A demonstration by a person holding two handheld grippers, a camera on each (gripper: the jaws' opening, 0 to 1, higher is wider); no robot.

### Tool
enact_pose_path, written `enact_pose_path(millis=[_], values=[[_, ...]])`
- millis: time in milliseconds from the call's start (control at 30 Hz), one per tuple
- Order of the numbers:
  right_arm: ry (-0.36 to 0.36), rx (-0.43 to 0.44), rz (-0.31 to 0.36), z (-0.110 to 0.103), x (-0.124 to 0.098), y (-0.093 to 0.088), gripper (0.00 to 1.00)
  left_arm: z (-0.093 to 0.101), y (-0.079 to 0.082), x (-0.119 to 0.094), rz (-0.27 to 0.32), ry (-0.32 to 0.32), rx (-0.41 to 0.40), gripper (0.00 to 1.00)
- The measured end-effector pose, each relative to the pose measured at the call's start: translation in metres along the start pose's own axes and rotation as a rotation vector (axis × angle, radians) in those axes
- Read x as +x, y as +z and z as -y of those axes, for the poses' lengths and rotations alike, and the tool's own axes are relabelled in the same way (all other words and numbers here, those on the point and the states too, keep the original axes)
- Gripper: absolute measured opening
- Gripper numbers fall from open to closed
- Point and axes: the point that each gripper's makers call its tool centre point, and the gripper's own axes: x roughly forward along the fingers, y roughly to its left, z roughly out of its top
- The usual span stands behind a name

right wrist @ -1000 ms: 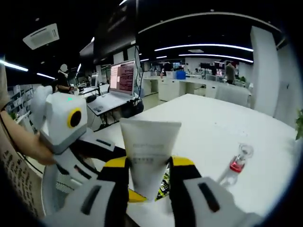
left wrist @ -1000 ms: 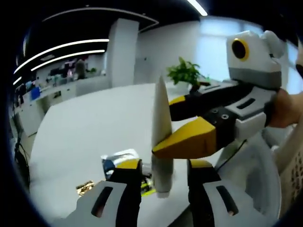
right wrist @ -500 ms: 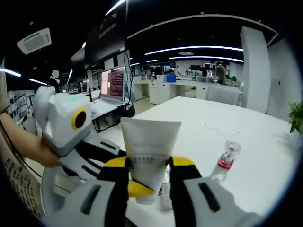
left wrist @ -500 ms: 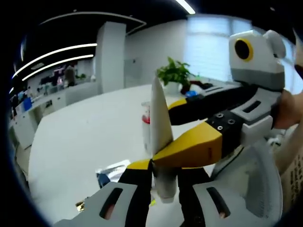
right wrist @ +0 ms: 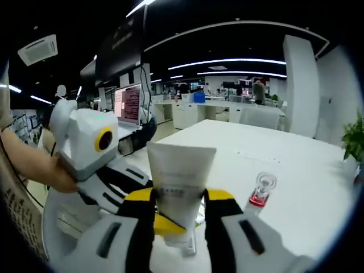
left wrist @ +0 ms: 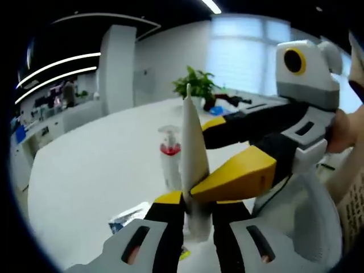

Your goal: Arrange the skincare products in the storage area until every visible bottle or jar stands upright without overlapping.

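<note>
Both grippers, left (left wrist: 192, 207) and right (right wrist: 179, 199), pinch one upright white tube (right wrist: 179, 179), with a red-collared bottle (right wrist: 259, 194) at its three o'clock.

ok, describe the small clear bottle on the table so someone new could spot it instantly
Start at the big white table and look just beyond the white squeeze tube that both grippers hold over its near edge. The small clear bottle with the red band below its clear cap stands upright there, alone on bare tabletop. Unlike the opaque, flat tube, it is see-through and free-standing.
</note>
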Motion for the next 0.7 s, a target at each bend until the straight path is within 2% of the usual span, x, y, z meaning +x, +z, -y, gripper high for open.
enact_pose_path(millis=[100,267,467,700], values=[[0.007,0.026,-0.004,0.005,0.001,-0.001,0.33,-0.002,-0.001,0.007,-0.013,-0.042,0.029,0.14],[0.027,0.007,-0.020,0.012,0.001,-0.006,0.31,-0.003,-0.002,0.016,-0.036,-0.109,0.064,0.14],[0.025,-0.018,-0.041,0.020,0.001,-0.013,0.28,-0.004,-0.011,0.030,-0.086,-0.198,0.158,0.14],[0.003,-0.016,-0.061,0.033,0.008,-0.020,0.26,-0.011,-0.018,0.047,-0.115,-0.235,0.208,0.14]])
